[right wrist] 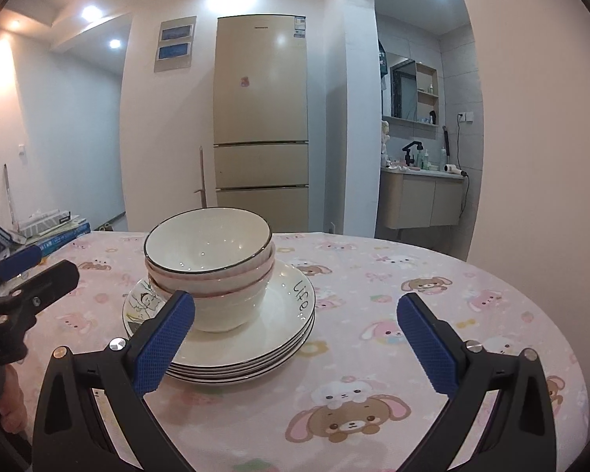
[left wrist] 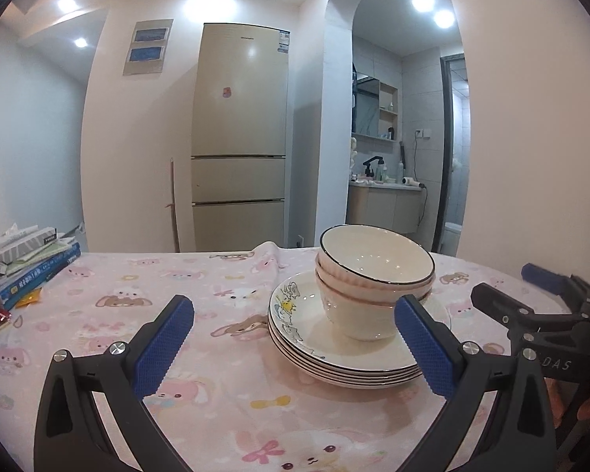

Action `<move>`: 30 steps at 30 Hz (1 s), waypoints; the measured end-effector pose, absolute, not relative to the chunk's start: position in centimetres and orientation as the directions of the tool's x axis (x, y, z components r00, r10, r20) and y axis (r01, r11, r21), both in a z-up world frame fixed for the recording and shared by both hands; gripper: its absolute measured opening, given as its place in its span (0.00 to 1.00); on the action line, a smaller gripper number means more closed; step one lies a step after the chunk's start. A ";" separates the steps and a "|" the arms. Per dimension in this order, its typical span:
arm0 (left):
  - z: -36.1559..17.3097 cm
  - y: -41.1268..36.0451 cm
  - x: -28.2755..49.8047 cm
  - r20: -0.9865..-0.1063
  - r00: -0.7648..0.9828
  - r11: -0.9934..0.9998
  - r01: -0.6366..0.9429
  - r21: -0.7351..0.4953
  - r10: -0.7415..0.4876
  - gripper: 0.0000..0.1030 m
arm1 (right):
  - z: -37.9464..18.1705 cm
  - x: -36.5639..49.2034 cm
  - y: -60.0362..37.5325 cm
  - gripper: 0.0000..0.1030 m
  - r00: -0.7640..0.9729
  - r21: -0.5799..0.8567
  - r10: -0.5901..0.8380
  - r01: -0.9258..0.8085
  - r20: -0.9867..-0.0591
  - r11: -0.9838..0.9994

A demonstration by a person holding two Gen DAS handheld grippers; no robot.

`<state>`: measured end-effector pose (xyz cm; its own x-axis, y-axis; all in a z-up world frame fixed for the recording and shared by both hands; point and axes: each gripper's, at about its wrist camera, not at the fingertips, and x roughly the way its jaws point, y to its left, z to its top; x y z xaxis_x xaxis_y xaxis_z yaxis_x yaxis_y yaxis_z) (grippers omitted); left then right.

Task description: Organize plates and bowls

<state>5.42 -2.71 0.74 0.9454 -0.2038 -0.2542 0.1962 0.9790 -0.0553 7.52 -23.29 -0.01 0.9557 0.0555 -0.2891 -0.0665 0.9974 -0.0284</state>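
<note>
- A pile of books [left wrist: 39, 267] with a grey box on top lies at the worktop's far left edge, well left of the plate stack [left wrist: 346, 358]; how many books, I cannot tell.
- The worktop [left wrist: 216, 393] wears a pink cloth printed with rabbits and bears. The stretch of cloth between the books and the plate stack is bare.
- The left gripper [left wrist: 295, 346] hangs just in front of the plate stack and low to the cloth. Its jaws stand wide apart and hold nothing; the left blue pad sits over bare cloth, and the right blue pad overlaps the near right rim of the stack in the left wrist view.
- The plate stack counts about five dark-rimmed white plates by their edges. The top plate carries a cartoon drawing on its left side and the word "Life" on its right.
- Three bowls [left wrist: 373, 275] nest one inside another on the top plate, the uppermost with a dark rim and tilted a little. They sit toward the far side of the plate, leaving its near part bare.
- The right gripper [right wrist: 295, 346] hangs in front and to the right of the plate stack [right wrist: 255, 346]. Its jaws are wide apart and empty.
- Right of the plate stack the cloth is bare out to the worktop's rounded edge.
- Behind the plate stack, beyond the far edge, stands one tall beige fridge [right wrist: 261, 118].
</note>
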 end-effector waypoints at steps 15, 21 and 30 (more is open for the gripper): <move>0.6 -3.0 5.8 -0.271 0.951 0.989 0.146 -0.028 -0.148 1.00 | 0.1 7.2 -23.7 1.00 0.955 -0.017 0.065 -0.074 -0.290 0.997; 0.6 -3.0 5.8 -0.274 0.950 0.989 0.147 -0.027 -0.149 1.00 | 0.1 7.2 -23.7 1.00 0.955 -0.017 0.065 -0.073 -0.290 0.997; 0.6 -3.1 5.8 -0.274 0.950 0.989 0.148 -0.026 -0.150 1.00 | 0.1 7.3 -23.7 1.00 0.954 -0.017 0.067 -0.075 -0.292 0.997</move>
<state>5.80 -3.06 0.58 0.9500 -0.1498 -0.2739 0.1484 0.9886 -0.0263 7.26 -23.69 0.07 0.9542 0.0669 -0.2917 -0.0751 0.9970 -0.0172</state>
